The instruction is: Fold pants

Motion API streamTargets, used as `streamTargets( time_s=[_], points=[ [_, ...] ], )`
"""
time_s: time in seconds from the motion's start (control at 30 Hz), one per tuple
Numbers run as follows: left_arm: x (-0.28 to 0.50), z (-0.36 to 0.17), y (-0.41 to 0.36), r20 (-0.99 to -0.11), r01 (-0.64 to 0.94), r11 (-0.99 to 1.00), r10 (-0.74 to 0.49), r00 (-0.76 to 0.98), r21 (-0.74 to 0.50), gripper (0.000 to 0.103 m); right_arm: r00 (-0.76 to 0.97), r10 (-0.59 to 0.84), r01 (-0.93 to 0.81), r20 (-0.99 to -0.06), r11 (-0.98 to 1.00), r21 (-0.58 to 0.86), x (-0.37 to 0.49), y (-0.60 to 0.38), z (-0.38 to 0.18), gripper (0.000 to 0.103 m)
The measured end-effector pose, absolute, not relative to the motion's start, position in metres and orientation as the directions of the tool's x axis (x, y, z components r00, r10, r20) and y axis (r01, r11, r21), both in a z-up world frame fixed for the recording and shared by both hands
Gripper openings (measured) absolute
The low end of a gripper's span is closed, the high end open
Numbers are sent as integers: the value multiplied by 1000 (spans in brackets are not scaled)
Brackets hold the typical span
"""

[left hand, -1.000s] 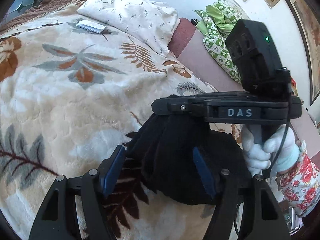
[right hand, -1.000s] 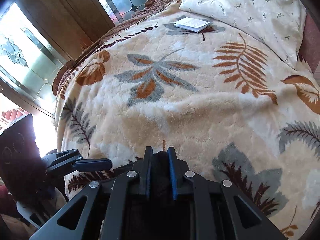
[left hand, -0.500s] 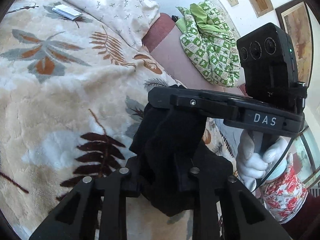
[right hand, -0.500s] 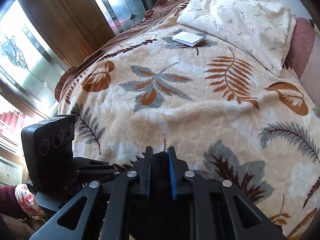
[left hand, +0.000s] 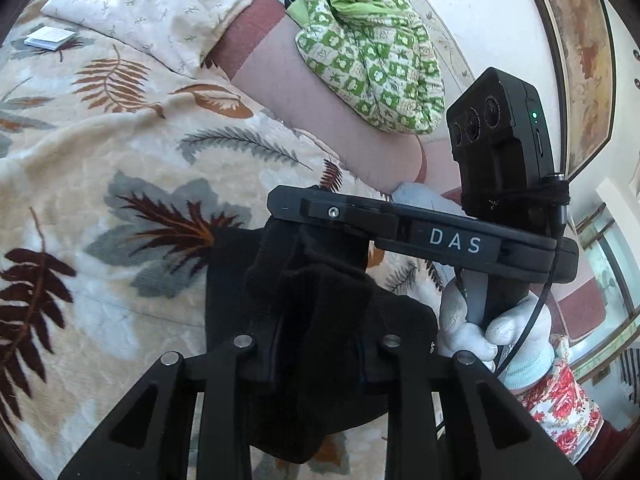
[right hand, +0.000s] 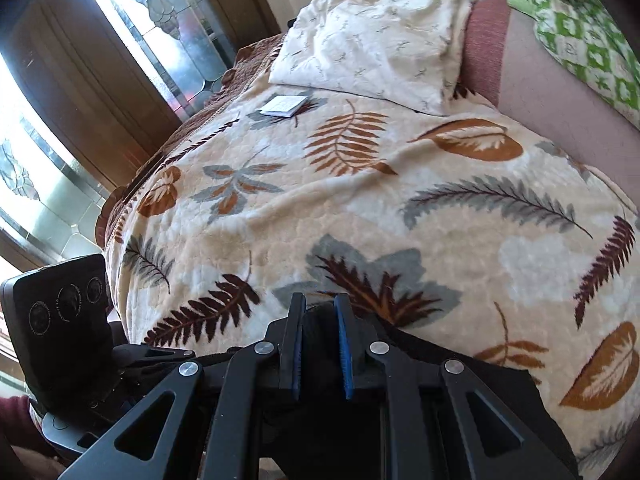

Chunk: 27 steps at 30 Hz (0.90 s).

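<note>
Here, in the left wrist view, the only writing that reads is "DAS", in white letters on the side of the right gripper (left hand: 292, 220), which reaches in from the right edge. A gloved hand (left hand: 492, 328) holds its handle, and a black camera box (left hand: 504, 160) sits on top of it. Its fingers are clamped on a bunched fold of the black pants (left hand: 320, 312), which hang from there down to the left gripper (left hand: 316, 360). That one is also pinched on the cloth; its pads are buried in the fabric and cannot be made out. The pants sit near the blanket's (left hand: 100, 160) near edge. One white pillow (left hand: 152, 4) and one small booklet (left hand: 50, 37) lie toward the far left corner; any print on the booklet is too small to read. One green patterned cloth (left hand: 372, 52) rests on the pink headboard (left hand: 304, 92).

In the right wrist view, the right gripper (right hand: 320, 344) shows two blue pads closed on a dark ridge of pants (right hand: 480, 380), whose lower part is cut off by the frame. The left gripper's camera box (right hand: 68, 320) shows at the lower left. The blanket (right hand: 360, 208), pillow (right hand: 380, 44) and booklet (right hand: 284, 105) appear again.
</note>
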State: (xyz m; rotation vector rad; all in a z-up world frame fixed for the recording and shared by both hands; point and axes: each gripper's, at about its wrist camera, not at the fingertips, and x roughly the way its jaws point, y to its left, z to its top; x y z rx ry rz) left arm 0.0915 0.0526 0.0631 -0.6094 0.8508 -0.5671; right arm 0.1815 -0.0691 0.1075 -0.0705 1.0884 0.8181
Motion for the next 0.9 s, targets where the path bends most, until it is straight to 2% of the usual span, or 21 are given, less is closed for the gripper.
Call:
streamTargets(
  time_s=[0.07, 0.13, 0.23, 0.4, 0.53, 0.63, 0.7, 0.8, 0.9],
  points=[
    [91, 59, 29, -543, 216, 720, -655, 525, -659, 30, 218, 558, -590, -801, 729, 347, 182, -89, 100, 18],
    [87, 54, 5, -578, 232, 742, -646, 498, -629, 43, 231, 555, -549, -799, 752, 364, 182, -113, 89, 20],
    [73, 53, -24, -605, 295, 738, -670, 431, -607, 50, 279, 525, -462, -804, 807, 367, 181, -151, 77, 25],
    [34, 65, -29, -620, 377, 733, -680, 391, -566, 57, 398, 442, -319, -804, 888, 330, 171, -218, 78, 27],
    [26, 69, 1, -627, 307, 766, -640, 444, -565, 57, 476, 389, -288, -789, 916, 278, 150, -238, 100, 30],
    [40, 63, 28, -657, 177, 797, -583, 479, -578, 57, 475, 460, -350, -750, 881, 319, 128, -222, 120, 30],
    [51, 55, 38, -672, 120, 811, -547, 499, -572, 57, 441, 544, -365, -714, 835, 411, 118, -208, 121, 29],
    [60, 39, 38, -719, 74, 837, -507, 476, -542, 57, 370, 619, -341, -693, 784, 519, 112, -187, 98, 29],
    [60, 21, 26, -761, 71, 857, -489, 426, -511, 57, 327, 583, -255, -744, 812, 525, 108, -183, 58, 29]
  ],
)
